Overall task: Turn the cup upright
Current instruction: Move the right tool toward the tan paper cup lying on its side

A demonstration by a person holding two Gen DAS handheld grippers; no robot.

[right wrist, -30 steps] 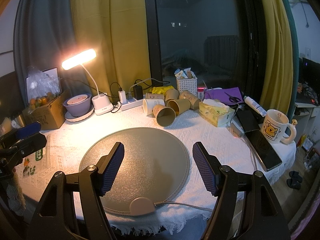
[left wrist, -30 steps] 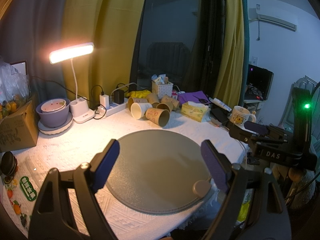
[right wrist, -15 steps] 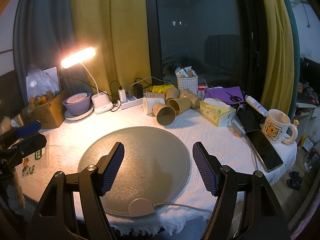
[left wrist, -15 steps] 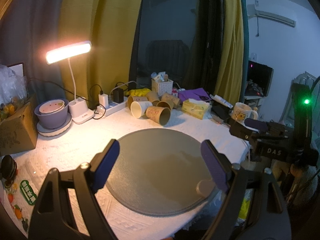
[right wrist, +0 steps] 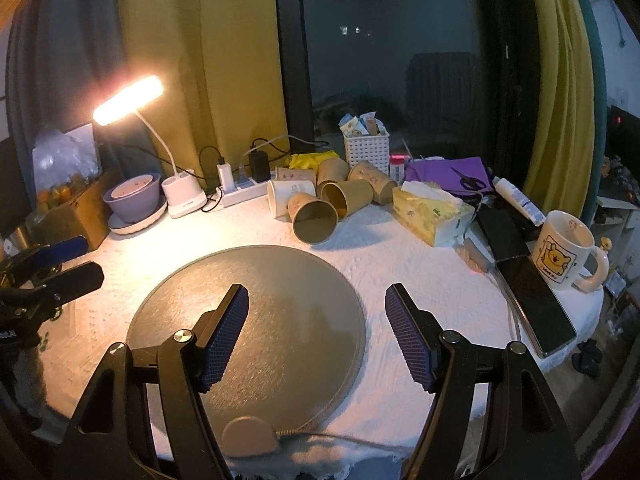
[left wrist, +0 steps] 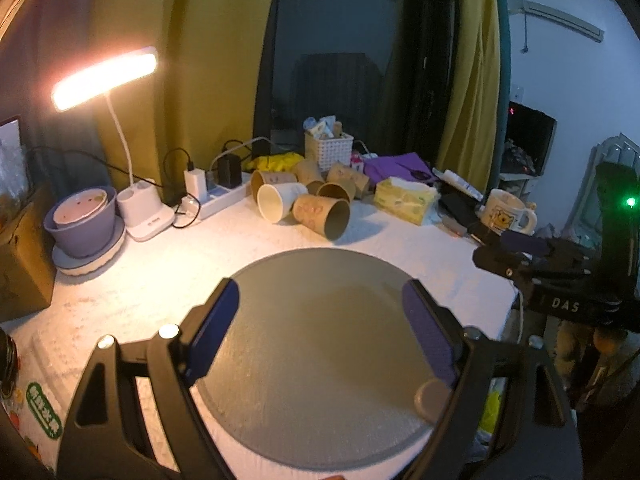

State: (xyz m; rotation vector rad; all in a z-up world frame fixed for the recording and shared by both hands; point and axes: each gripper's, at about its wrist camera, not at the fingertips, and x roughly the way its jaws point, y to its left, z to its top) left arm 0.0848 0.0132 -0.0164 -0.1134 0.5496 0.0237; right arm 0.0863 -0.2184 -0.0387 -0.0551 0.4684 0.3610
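Several paper cups lie on their sides in a heap at the back of the table. The nearest brown cup (left wrist: 322, 216) (right wrist: 311, 218) has its mouth towards me. A white cup (left wrist: 280, 200) (right wrist: 286, 196) lies beside it. My left gripper (left wrist: 320, 316) is open and empty above the round grey mat (left wrist: 320, 340). My right gripper (right wrist: 318, 320) is open and empty above the mat's (right wrist: 256, 304) right part. Each gripper shows in the other's view, the right one (left wrist: 516, 252) at the right and the left one (right wrist: 56, 264) at the left.
A lit desk lamp (right wrist: 128, 98), a purple bowl (right wrist: 134, 196) and a power strip (right wrist: 240, 194) stand at the back left. A tissue box (right wrist: 434, 216), a phone (right wrist: 536, 300) and a bear mug (right wrist: 562, 254) are at the right. A white basket (right wrist: 366, 148) stands behind the cups.
Both grippers have moved a little forward towards the cups, the right one also shifting right. Both stay open and empty.
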